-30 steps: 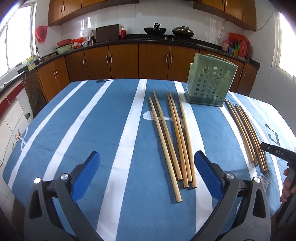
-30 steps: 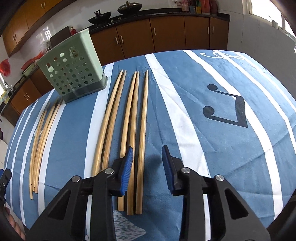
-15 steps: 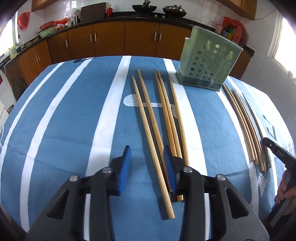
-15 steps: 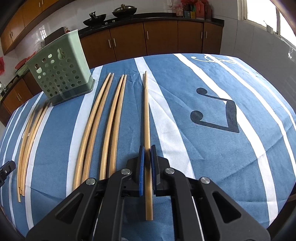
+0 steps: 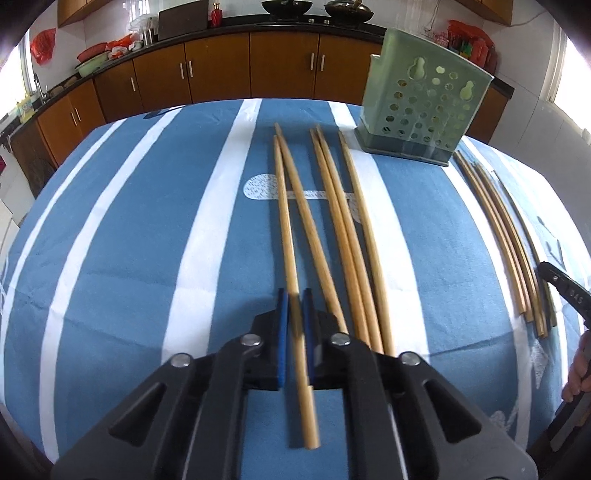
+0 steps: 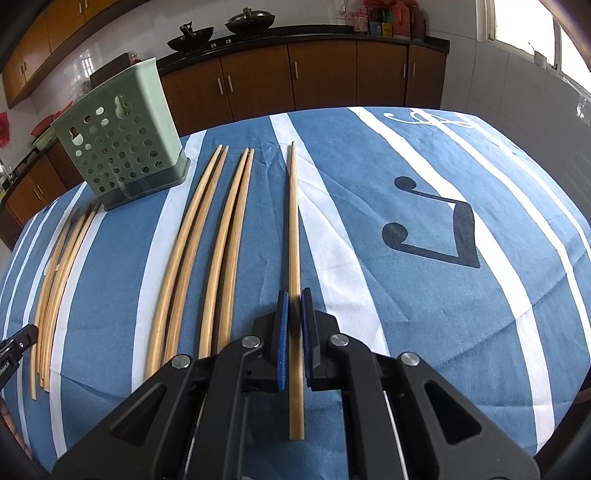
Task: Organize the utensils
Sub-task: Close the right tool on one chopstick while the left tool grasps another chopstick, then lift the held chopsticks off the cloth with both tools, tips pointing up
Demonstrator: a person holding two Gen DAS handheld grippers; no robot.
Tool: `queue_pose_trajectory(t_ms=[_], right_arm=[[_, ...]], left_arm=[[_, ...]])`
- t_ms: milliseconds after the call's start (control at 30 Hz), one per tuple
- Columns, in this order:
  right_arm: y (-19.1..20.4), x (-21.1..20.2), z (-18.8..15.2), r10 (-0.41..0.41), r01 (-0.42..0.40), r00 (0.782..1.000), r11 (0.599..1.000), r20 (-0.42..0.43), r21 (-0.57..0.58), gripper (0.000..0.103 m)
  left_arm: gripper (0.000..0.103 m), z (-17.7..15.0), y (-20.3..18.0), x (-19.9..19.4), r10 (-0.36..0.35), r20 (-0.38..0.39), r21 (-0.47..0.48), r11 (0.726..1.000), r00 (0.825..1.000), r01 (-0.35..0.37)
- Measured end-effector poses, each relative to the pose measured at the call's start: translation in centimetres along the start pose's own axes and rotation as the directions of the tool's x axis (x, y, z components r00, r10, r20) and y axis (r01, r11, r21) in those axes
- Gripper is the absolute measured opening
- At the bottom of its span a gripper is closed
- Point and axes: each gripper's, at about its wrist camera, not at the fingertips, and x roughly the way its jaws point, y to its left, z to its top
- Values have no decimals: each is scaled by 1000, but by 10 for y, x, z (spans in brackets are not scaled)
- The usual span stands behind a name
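Left wrist view: the left hand-held gripper (image 5: 294,334) is clamped on the near end of a chopstick (image 5: 286,236), ready to carry it to the green holder (image 5: 421,107) far right.

Right wrist view: the right hand-held gripper (image 6: 291,334) pinches another chopstick (image 6: 293,236), holder (image 6: 122,147) far left on the bench (image 6: 461,314).

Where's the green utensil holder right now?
The green utensil holder stands upright at the table's far edge, upper right in the left wrist view, between the thick chopsticks and the thin chopsticks.

I see a home kitchen: brown cabinets (image 5: 221,70) across the frame's top, woks (image 6: 190,33) on the counter.
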Motion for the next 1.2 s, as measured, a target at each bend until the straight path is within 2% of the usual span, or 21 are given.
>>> queue_pose_trajectory(t_ms=[133,233,367,533,900,1200], right_arm=[[-3,6,8,-2,2,1000,1000,-2,-6,7],[-12,15,20,-11,11,1000,1000,-3,23,7],[-22,25,33,-41,40,999,998,5,42,7],[-24,31,38,-65,64,998,997,23,37,8],[-24,29,36,-64,64,998,997,22,33,8],[-25,19,22,-51,51,998,999,21,13,8]], left_arm=[[8,18,16,11,28,4,-14,1000,1000,-28],[8,39,38,25,77,9,-37,996,997,-76],[8,53,58,35,78,26,-51,996,997,-76],[10,49,65,34,52,66,-37,998,997,-49],[10,47,64,32,42,65,-42,998,997,-40],[11,24,60,16,45,61,-10,999,997,-45]])
